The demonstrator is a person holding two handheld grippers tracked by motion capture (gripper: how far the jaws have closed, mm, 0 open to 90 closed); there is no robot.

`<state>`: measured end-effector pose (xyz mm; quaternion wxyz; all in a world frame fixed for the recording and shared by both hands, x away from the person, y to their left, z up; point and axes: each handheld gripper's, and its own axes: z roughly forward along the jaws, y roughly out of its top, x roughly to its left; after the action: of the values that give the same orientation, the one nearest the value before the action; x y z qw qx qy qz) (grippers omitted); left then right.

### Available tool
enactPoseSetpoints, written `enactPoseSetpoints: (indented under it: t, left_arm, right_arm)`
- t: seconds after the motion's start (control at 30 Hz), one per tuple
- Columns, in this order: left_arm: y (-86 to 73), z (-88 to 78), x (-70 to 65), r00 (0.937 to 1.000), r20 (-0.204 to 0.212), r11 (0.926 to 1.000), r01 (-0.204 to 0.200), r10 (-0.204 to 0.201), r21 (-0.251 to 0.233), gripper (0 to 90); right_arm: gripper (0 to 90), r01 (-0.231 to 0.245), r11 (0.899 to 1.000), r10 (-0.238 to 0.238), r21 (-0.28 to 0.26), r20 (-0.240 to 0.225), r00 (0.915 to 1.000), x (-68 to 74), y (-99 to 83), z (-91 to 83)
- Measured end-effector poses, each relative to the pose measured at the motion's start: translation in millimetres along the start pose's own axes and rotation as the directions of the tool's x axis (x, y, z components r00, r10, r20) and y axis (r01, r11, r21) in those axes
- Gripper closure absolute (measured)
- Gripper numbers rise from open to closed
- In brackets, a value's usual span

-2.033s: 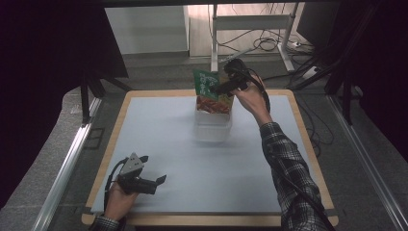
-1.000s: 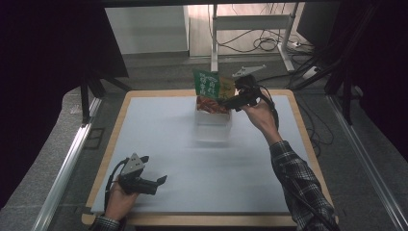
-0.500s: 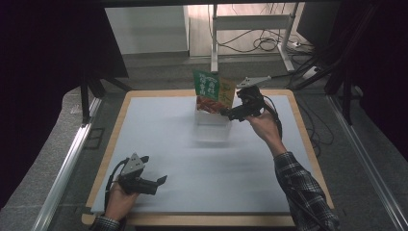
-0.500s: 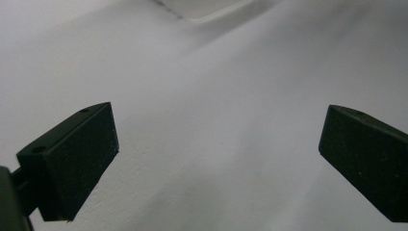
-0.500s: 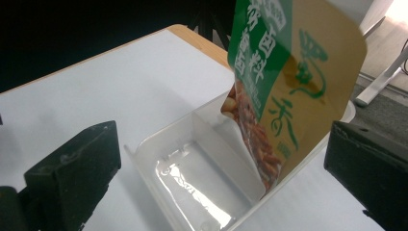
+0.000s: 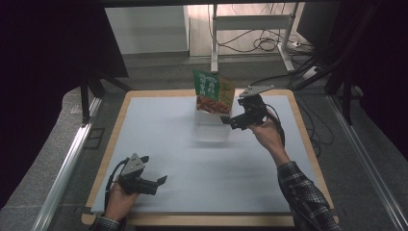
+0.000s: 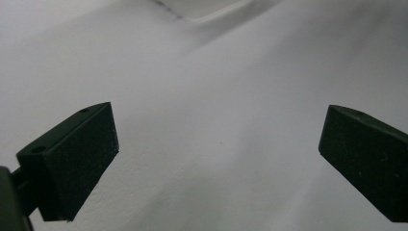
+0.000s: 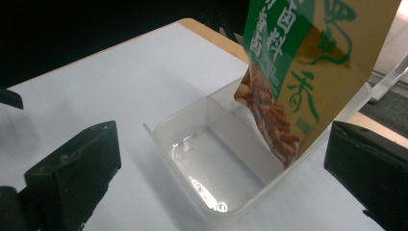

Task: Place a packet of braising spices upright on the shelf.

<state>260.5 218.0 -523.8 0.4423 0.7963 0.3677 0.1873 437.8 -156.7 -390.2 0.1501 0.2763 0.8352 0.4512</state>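
Right tongs (image 6: 230,120) wide beside container (image 6: 210,126) rim, snack bag (image 6: 213,91) inside, left tongs (image 6: 160,181) wide

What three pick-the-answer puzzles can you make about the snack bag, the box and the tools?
1. Where does the snack bag stand?
A. in the clear box
B. by the left tool
C. on the floor

2. Which colours are on the bag?
A. blue and white
B. green and gold
C. all black

3. How is the right tool?
A. shut on the bag
B. open
C. shut on the box

Answers: 1 A, its bottom sits inside one compartment; 2 B, its print shows both; 3 B, its jaws stand wide apart, nothing between.
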Motion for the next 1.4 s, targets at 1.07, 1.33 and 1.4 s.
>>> enactPoseSetpoints:
  t: [1.07, 1.33, 1.4]
  left_arm:
    - [0.3, 1.1, -1.4, 1.0000, 0.003, 1.0000, -0.004, 0.004, 0.006, 0.2]
    - [0.3, 0.9, -1.6, 1.0000, 0.005, 1.0000, -0.005, 0.005, 0.006, 0.2]
    - [0.3, 0.8, -1.5, 1.0000, 0.005, 1.0000, -0.005, 0.005, 0.005, 0.2]
  right_arm:
    - [0.0, 0.008, 1.000, -0.008, 0.022, 0.005, 1.0000, 21.3, -43.0, -23.2]
    - [0.0, 0.016, 1.000, -0.016, 0.010, -0.003, 0.9999, 25.7, -48.8, -28.2]
    - [0.0, 0.024, 1.000, -0.024, 0.017, 0.000, 0.9997, 27.6, -51.2, -28.7]
